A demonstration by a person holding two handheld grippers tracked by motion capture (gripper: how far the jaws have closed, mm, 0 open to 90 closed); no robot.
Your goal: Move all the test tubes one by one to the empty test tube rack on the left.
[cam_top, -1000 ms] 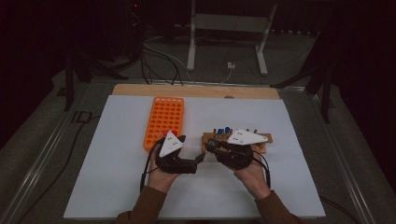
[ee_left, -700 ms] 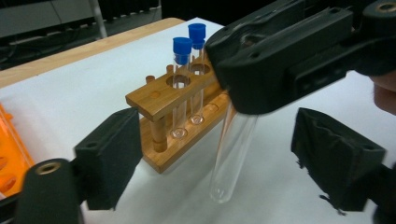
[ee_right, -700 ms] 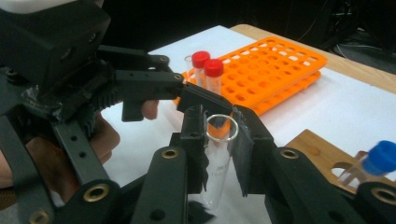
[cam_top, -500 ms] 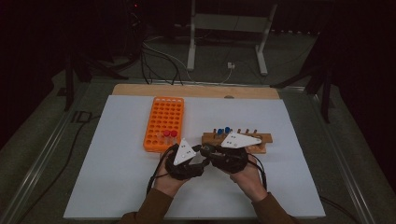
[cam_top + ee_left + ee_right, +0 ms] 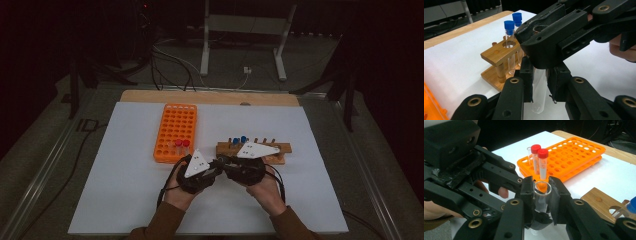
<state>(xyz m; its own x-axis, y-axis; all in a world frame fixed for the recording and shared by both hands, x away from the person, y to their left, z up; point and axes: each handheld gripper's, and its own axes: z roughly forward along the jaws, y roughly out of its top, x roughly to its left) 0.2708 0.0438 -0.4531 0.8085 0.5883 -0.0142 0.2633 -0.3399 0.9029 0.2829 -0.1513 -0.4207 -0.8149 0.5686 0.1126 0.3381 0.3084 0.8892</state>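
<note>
Orange rack (image 5: pixel 175 132) at left holds 2 red-capped tubes (image 5: pixel 539 162); left gripper (image 5: pixel 212 167) has just closed on the clear tube's (image 5: pixel 539 92) lower half; right gripper (image 5: pixel 541 192) clamps it near its open rim; wooden rack (image 5: pixel 277 148) with 2 blue-capped tubes (image 5: pixel 512 27) stands just behind.

Both hands low and close, left tool (image 5: pixel 216 169) just clamped shut, right tool (image 5: pixel 223 162) gripping, tips meeting.
</note>
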